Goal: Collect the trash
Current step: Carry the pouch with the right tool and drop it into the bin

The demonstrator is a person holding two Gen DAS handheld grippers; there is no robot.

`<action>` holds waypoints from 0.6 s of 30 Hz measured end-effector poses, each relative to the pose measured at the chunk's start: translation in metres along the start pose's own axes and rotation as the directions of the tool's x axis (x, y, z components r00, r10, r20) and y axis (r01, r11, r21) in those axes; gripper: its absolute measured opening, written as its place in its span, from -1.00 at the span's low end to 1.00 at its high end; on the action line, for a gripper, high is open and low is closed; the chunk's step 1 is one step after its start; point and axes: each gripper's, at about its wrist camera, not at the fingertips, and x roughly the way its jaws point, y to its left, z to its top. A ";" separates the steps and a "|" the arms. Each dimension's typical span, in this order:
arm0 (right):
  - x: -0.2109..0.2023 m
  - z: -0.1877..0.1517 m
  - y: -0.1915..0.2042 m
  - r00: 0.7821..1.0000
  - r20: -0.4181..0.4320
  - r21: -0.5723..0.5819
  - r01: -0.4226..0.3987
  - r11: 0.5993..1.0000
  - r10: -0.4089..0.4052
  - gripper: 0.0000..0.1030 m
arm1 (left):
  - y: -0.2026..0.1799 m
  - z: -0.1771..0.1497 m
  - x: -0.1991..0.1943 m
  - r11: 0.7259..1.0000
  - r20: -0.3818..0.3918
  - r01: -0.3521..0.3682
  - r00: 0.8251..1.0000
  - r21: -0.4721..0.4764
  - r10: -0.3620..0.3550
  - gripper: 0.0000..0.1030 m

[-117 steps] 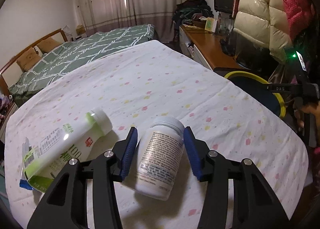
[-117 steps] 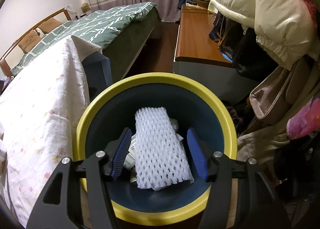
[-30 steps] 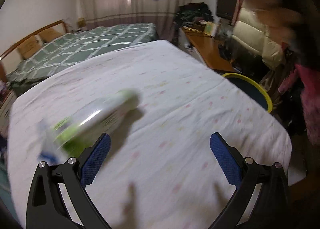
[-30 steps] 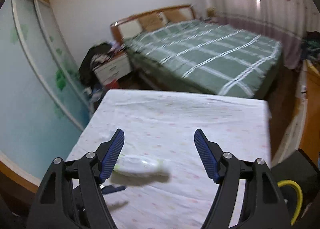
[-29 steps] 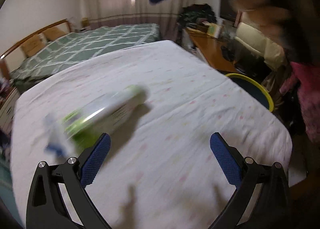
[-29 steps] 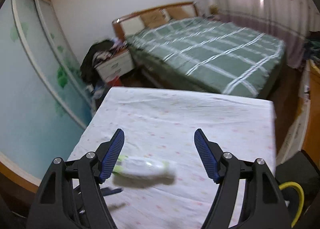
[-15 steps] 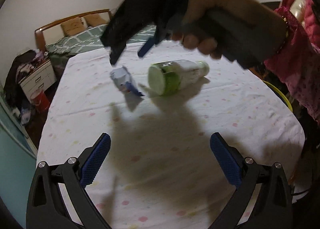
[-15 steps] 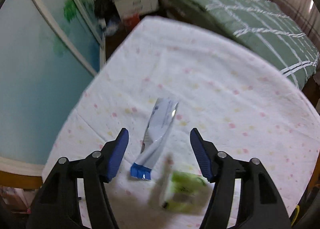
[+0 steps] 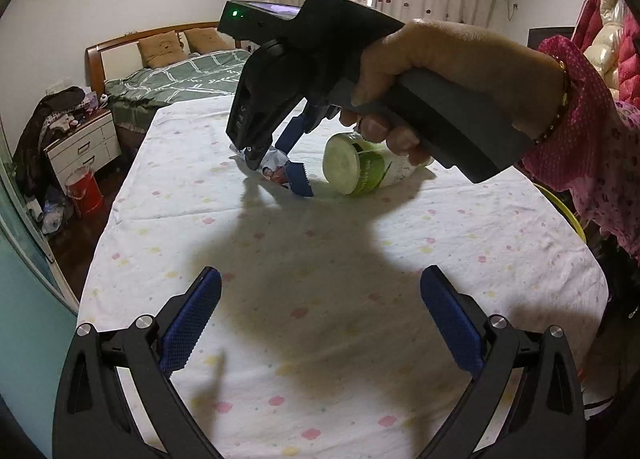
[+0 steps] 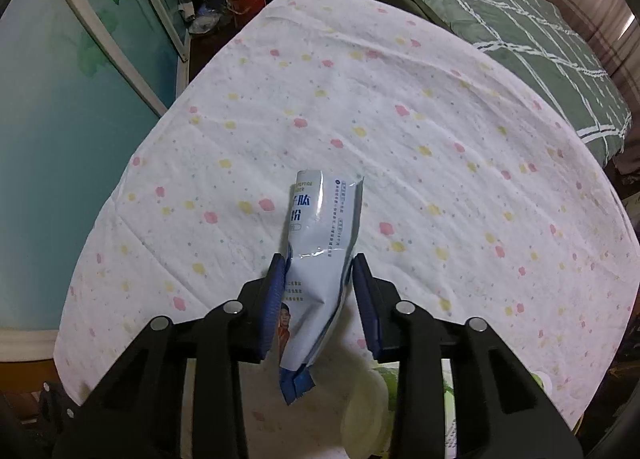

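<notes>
A table draped in a white cloth with pink and yellow spots (image 9: pixel 360 259) fills both views, with a green-quilted bed (image 10: pixel 500 11) beyond it. Two pieces of trash lie side by side toward the far part of the cloth: a green-and-white plastic bottle (image 9: pixel 360 171) on its side, its base turned toward the left wrist camera, and just beside it a flat white-and-blue sachet (image 10: pixel 320 247). The right gripper (image 10: pixel 320 291) points steeply down over the sachet, held in a hand (image 9: pixel 440 71) with a pink patterned sleeve. Its jaws have just been closing and now stand narrow, one on each long edge; the left pad looks to be on the foil, but I cannot tell whether the right one touches. The sachet's long axis runs straight ahead between the fingers, so the squeeze falls across its width. The left gripper (image 9: pixel 320 327) hangs well back with jaws wide and nothing between them; the right is by far the nearer
</notes>
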 end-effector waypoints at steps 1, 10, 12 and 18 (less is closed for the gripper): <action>-0.002 0.000 0.001 1.000 0.007 -0.002 0.000 1.000 0.000 -0.40 | 0.001 0.000 0.000 1.000 0.000 -0.001 1.000 -0.004 0.001 0.90; -0.054 -0.012 -0.003 0.989 0.123 0.012 -0.086 0.996 0.084 -0.45 | -0.005 0.000 0.003 1.000 -0.004 -0.010 1.000 -0.010 0.010 0.90; -0.070 -0.019 -0.010 0.983 0.156 0.020 -0.105 0.994 0.101 -0.45 | -0.006 0.000 0.004 1.000 -0.008 -0.011 1.000 -0.007 0.011 0.90; -0.126 -0.054 -0.043 0.955 0.278 0.057 -0.126 0.990 0.106 -0.45 | -0.014 0.004 0.007 1.000 -0.015 -0.007 1.000 0.011 0.008 0.90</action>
